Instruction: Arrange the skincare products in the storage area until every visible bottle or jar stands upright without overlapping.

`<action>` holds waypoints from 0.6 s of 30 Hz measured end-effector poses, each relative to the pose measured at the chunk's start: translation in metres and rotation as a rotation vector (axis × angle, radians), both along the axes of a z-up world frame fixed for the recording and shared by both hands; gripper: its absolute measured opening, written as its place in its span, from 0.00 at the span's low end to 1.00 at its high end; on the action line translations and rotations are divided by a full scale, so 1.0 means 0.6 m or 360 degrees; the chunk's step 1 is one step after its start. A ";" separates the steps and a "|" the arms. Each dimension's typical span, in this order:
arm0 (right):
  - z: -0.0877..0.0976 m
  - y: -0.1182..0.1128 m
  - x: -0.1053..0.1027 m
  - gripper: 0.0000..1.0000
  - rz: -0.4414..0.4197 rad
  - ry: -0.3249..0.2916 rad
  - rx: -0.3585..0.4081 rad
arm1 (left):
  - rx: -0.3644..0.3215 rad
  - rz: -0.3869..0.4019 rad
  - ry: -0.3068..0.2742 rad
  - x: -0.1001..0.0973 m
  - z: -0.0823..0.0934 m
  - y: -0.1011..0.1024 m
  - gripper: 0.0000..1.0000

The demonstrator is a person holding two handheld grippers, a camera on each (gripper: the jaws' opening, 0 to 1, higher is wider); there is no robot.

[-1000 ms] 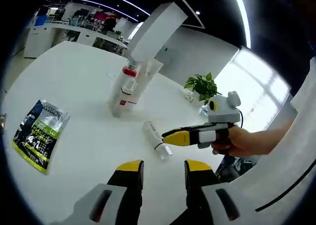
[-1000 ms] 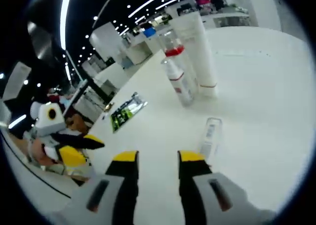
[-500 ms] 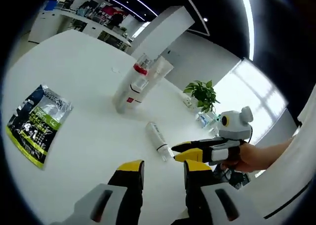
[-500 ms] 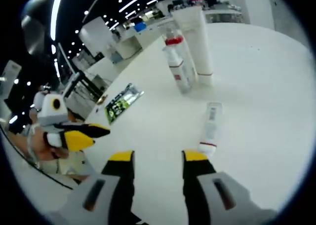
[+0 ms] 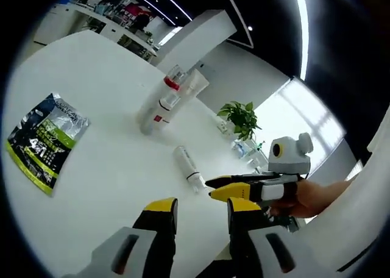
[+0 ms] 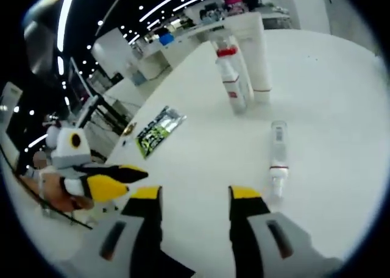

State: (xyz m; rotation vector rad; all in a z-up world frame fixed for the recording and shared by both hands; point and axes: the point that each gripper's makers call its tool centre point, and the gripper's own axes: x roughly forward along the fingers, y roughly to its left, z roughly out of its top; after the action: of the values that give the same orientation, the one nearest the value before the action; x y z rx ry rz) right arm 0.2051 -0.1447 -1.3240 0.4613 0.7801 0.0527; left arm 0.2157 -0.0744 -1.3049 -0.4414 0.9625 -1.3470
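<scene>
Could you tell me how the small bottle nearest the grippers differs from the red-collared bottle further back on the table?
The small bottle lies flat on its side, alone on the white table; the red-collared bottle stands upright beside a tall white tube. The lying bottle has only a thin red band near its cap, while the standing one wears a broad red collar. Both are pale, slim containers.

Right tool (image 6: 194, 196) jaws apart, nothing between, over white counter (image 6: 341, 107). Small bottle (image 6: 277, 159) lying flat just ahead-right of jaws. Red-capped bottle (image 6: 231, 78) and white tube (image 6: 256, 55) upright, side by side, farther back. Green sachet (image 6: 157, 130) flat at left. Left tool (image 6: 125, 179) at left edge, hand-held.
</scene>
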 end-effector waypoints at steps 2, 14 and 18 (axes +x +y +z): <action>0.002 -0.001 0.003 0.41 0.0006 -0.0017 -0.0005 | -0.0006 0.0020 -0.0009 0.006 0.005 0.003 0.33; -0.004 -0.009 0.006 0.42 0.0003 -0.0082 0.0017 | 0.0048 0.0063 -0.0072 0.010 0.014 0.018 0.32; -0.007 -0.006 0.003 0.42 0.0001 -0.0102 0.0029 | 0.0077 0.0051 -0.0098 0.005 0.015 0.026 0.32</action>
State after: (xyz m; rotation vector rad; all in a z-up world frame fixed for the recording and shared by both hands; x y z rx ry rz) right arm 0.2071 -0.1480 -1.3284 0.4747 0.7172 0.0753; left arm 0.2187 -0.0588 -1.2958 -0.3751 0.9317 -1.2984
